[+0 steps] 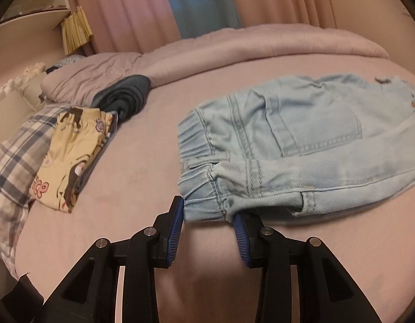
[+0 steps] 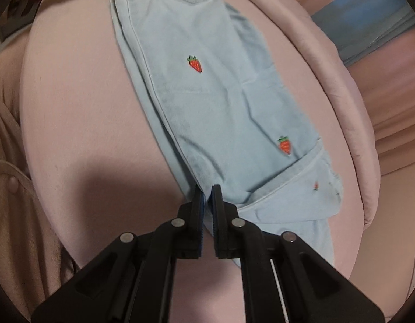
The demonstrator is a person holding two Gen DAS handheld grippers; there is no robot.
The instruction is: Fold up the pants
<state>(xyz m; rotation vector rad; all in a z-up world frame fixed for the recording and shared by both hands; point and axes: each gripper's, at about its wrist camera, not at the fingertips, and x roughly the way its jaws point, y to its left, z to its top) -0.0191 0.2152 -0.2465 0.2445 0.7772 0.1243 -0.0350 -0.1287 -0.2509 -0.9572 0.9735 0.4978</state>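
Light blue denim pants (image 1: 301, 145) lie on the pink bed, waistband toward the left, back pocket up. My left gripper (image 1: 208, 210) is open, its jaws standing either side of the waistband's near corner, which sits between the blue pads. In the right wrist view the pant legs (image 2: 221, 107) stretch away, folded lengthwise, with small strawberry patches. My right gripper (image 2: 206, 191) is shut on the near edge of the leg close to the cuff.
A stack of folded clothes lies at the left: yellow cartoon-print pants (image 1: 73, 150), a dark garment (image 1: 124, 99) and a plaid pillow (image 1: 13, 167). A rolled pink duvet (image 1: 248, 45) runs along the bed's far side, pink curtains behind. The bed sheet (image 2: 86, 107) is pink.
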